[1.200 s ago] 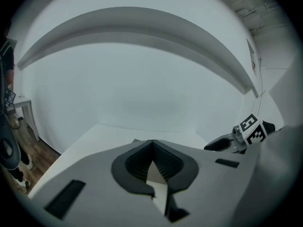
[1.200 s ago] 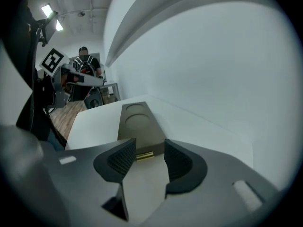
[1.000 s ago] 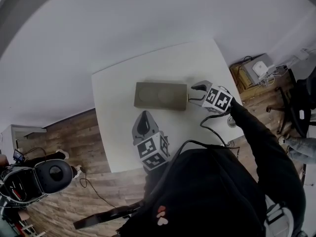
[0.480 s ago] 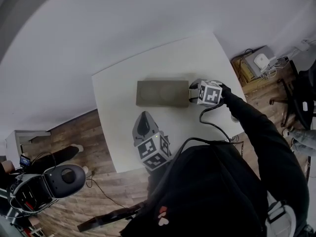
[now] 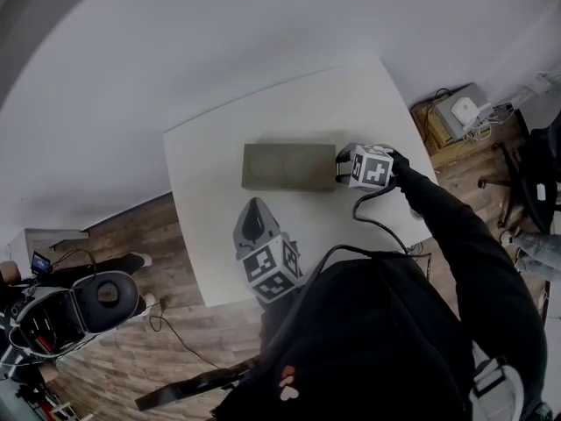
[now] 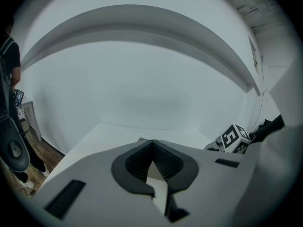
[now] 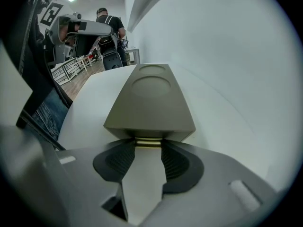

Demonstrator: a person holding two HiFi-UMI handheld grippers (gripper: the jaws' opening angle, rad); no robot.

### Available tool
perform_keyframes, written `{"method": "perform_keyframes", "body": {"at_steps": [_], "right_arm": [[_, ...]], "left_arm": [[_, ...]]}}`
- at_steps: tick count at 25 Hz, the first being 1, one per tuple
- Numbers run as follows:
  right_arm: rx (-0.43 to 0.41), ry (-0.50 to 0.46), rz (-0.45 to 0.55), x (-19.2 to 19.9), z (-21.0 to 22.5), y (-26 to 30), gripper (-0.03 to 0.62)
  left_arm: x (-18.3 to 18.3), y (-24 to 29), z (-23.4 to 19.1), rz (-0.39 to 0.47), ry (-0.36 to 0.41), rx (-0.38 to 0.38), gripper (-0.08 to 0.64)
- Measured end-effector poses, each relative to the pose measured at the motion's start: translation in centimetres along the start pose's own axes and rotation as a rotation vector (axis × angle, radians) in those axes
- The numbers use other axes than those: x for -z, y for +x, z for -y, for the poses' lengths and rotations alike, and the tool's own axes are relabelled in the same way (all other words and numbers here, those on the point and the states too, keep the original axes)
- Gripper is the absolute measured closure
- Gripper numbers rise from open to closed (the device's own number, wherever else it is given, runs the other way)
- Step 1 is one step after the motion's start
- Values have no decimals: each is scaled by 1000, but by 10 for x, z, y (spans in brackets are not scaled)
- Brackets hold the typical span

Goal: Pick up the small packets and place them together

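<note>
Small packet [image 7: 148, 143]: thin pale strip lying crosswise at the olive box's [image 5: 287, 167] right end, the box lengthwise left-to-right on the white table [image 5: 202, 235]. Right gripper [image 7: 148, 146] jaws, just closing, stand apart flanking the strip; left gripper [image 6: 152, 143] jaws pressed together, empty.

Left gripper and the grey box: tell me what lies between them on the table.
Nothing. In the head view only a bare strip of white table separates the left gripper from the grey box.

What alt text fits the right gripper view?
The right hand-held gripper, its jaws apart but just closing a little, straddles a thin yellowish strip at the near end of a tan box with a round recess, lying on a white table.
</note>
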State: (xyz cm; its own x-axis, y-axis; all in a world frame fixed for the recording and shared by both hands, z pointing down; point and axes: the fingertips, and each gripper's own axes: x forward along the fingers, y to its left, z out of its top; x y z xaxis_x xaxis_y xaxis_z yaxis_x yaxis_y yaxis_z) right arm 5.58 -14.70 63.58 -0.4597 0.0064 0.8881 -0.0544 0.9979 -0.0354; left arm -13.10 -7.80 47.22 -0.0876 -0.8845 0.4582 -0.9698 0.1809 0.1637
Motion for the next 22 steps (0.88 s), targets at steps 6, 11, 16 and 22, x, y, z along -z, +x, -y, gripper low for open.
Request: {"method": "perform_keyframes", "body": {"at_steps": [6, 11, 16, 22], "right_arm": [[6, -5, 7, 3, -2, -2, 423], [8, -6, 8, 3, -1, -2, 425], [12, -4, 9, 4, 0, -2, 426], [14, -3, -2, 12, 0, -5, 426]], "left_arm": [[2, -3, 5, 3, 7, 0, 561], [1, -4, 3, 5, 8, -6, 561], [1, -4, 3, 7, 10, -10, 561], [1, -4, 1, 9, 9, -11, 561]]}}
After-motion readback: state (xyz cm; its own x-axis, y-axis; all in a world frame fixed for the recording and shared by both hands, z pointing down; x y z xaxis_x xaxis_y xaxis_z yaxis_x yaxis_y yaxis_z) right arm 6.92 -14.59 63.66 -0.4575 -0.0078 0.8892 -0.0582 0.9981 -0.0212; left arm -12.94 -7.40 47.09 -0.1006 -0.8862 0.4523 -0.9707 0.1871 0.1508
